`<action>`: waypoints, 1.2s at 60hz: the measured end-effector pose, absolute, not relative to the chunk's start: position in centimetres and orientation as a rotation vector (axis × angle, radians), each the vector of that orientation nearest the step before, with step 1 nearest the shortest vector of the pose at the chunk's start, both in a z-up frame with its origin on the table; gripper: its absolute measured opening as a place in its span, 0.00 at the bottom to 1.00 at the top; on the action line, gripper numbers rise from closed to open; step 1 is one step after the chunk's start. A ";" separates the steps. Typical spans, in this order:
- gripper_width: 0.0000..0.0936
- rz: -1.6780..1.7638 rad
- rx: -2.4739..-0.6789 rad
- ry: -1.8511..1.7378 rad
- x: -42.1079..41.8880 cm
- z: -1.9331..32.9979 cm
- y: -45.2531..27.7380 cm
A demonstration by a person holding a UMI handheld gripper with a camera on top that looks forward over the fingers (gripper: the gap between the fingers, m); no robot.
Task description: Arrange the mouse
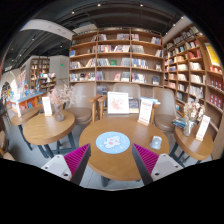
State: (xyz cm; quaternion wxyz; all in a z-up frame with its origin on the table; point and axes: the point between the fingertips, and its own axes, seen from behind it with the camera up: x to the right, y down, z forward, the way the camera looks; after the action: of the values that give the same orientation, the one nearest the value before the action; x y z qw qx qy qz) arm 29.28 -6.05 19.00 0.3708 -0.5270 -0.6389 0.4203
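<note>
A round light-blue mouse pad (pixel 113 142) with a white picture lies flat on the round wooden table (pixel 112 168) just ahead of me. I see no mouse in this view. My gripper (pixel 111 157) is open, hovering above the table's near side. Its two fingers with magenta pads (pixel 75 157) stand wide apart, one at each side of the mouse pad. Nothing is between them.
Two upright cards (pixel 118 102) (pixel 145 112) stand at the table's far side. Another round table (pixel 45 128) with a vase is to the left and a third (pixel 190 143) to the right. Chairs (pixel 84 100) and tall bookshelves (pixel 115 55) fill the room behind.
</note>
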 end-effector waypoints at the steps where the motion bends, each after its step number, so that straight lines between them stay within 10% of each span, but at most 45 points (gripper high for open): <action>1: 0.92 1.074 -1.351 -1.635 29.3 19.0 -5.6; 72: 0.91 0.843 -1.574 -1.506 17.8 8.1 15.4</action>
State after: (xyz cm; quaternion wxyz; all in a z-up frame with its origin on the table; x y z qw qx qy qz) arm 17.83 15.42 8.13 0.3921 -0.6201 -0.5930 0.3319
